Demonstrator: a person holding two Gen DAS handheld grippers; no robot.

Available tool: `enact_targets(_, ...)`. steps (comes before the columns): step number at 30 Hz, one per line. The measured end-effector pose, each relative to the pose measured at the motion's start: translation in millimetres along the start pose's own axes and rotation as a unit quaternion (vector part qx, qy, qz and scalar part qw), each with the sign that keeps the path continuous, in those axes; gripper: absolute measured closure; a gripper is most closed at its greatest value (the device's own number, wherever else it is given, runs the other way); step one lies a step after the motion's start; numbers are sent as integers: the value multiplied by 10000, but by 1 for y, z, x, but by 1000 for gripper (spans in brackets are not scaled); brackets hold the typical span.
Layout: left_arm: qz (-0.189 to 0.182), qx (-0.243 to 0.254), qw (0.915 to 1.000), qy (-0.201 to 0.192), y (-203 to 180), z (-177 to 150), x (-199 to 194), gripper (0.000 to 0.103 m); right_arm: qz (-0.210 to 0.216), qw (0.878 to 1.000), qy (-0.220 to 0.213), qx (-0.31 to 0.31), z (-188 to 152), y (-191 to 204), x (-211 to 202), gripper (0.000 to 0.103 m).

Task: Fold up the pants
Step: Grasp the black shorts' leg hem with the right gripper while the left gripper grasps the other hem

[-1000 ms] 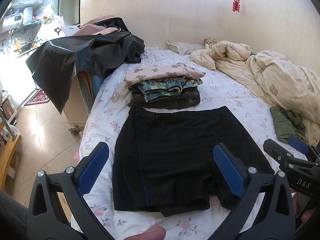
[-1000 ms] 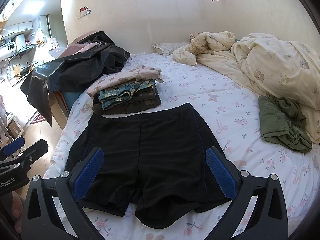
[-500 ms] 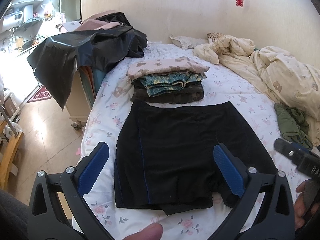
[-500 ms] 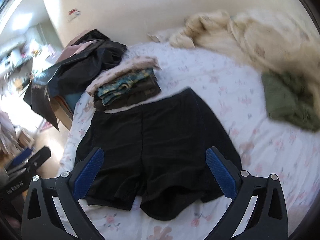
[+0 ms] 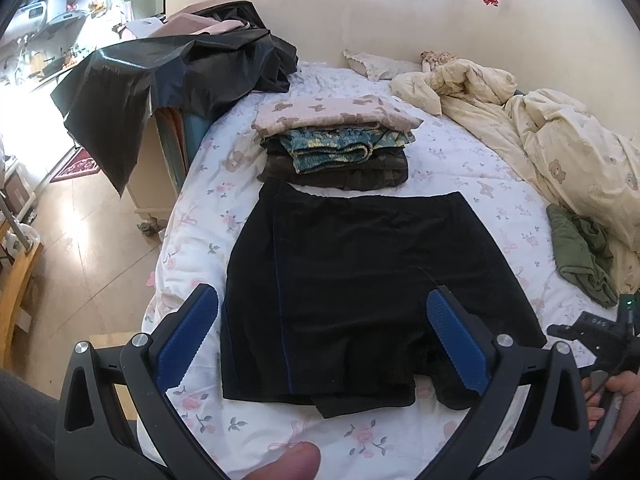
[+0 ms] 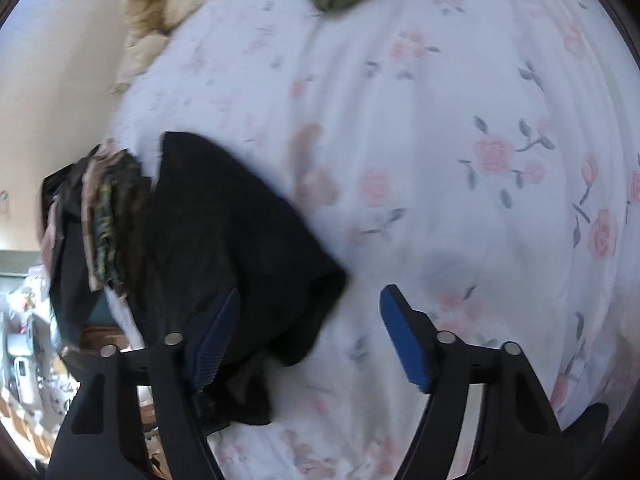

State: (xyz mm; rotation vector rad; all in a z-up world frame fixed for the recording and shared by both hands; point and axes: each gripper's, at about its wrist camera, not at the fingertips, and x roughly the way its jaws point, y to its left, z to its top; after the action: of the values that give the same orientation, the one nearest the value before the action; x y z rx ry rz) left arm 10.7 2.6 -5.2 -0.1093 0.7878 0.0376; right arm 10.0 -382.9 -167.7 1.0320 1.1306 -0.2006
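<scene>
Black shorts point(image 5: 360, 280) with a blue side stripe lie flat on the floral bed sheet point(image 5: 208, 184), waistband away from me, legs toward me. My left gripper point(image 5: 320, 344) is open and empty, hovering above the leg hems. My right gripper point(image 6: 308, 328) is open and empty, tilted and low over the bed at the right leg corner of the shorts point(image 6: 224, 248); its left finger lies over the black fabric, its right finger over bare sheet. The right gripper's body shows at the right edge of the left wrist view point(image 5: 600, 332). The right wrist view is blurred.
A stack of folded clothes point(image 5: 336, 148) sits just beyond the waistband. A green garment point(image 5: 580, 252) lies to the right, a cream duvet point(image 5: 560, 140) beyond it. A black bag point(image 5: 160, 76) covers a cabinet left of the bed. Floor lies to the left.
My right gripper has swung down and rolled toward the right leg of the shorts, close to the sheet. My left gripper has stayed nearly still. The shorts have not moved.
</scene>
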Motion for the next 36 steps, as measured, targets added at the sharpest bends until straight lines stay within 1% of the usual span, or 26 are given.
enact_targets(4, 19, 58, 10000, -64, -1, 1, -3, 0, -258, 9994, -99, -204, 1, 3, 14, 30)
enact_targets(5, 33, 69, 10000, -65, -1, 1, -3, 0, -307, 9992, -94, -243, 0, 5, 19, 34)
enact_targets(7, 59, 77, 9999, -59, 0, 0, -3, 0, -220, 9994, -13, -249, 1, 6, 29, 40)
enact_targets(9, 95, 83, 9999, -51, 0, -1, -1, 0, -239, 9987, -4, -455, -1, 13, 35, 47)
enact_targets(10, 110, 92, 9999, -45, 1, -1, -1, 0, -267, 9979, -22, -583, -1, 14, 37, 60)
enact_targets(11, 121, 104, 9999, -29, 1, -1, 1, 0, -277, 9972, -6, -690, -1, 18, 41, 78)
enact_targets(13, 130, 127, 9998, 12, 0, -2, 3, 0, -365, 9963, -45, -778, 0, 22, 44, 94)
enact_targets(14, 131, 139, 9998, 27, 0, -2, 3, 0, -384, 9960, -112, -801, 1, 22, 40, 100)
enact_targets(17, 145, 198, 9997, 90, 0, -3, 6, 0, -380, 9948, -463, -821, 5, 26, 18, 100)
enact_targets(19, 146, 246, 9993, 245, -1, -3, 13, 0, -413, 9935, -691, -807, 10, 27, 4, 101)
enact_targets(20, 130, 271, 9990, 333, -1, -2, 17, 0, -458, 9932, -744, -775, 13, 27, 0, 101)
enact_targets(23, 143, 353, 9965, 738, -7, 5, 38, 0, -512, 9942, -695, -647, 16, 24, 2, 101)
enact_targets(25, 181, 440, 9942, 966, -15, 14, 54, 0, -606, 9933, -766, -626, 15, 25, 2, 101)
enact_targets(26, 212, 454, 9929, 1082, -21, 20, 64, 0, -576, 9936, -761, -607, 16, 24, 3, 101)
enact_targets(27, 170, 429, 9915, 1214, -29, 29, 77, 0, -559, 9939, -750, -587, 16, 27, 4, 101)
enact_targets(28, 47, 406, 9905, 1313, -37, 37, 88, 0, -558, 9938, -753, -597, 16, 29, 5, 101)
enact_targets(29, -71, 396, 9891, 1419, -47, 47, 102, 0, -600, 9930, -769, -670, 15, 31, 6, 101)
enact_targets(30, -97, 408, 9870, 1549, -62, 60, 119, 0, -648, 9917, -808, -764, 12, 34, 5, 101)
enact_targets(32, -54, 507, 9854, 1627, -91, 80, 146, 0, -639, 9905, -871, -851, 7, 38, 2, 101)
enact_targets(35, -88, 696, 9826, 1722, -139, 105, 185, 0, -573, 9890, -921, -1001, 3, 44, -3, 100)
enact_targets(36, -206, 800, 9796, 1829, -159, 110, 200, 1, -559, 9880, -950, -1084, 2, 47, -5, 101)
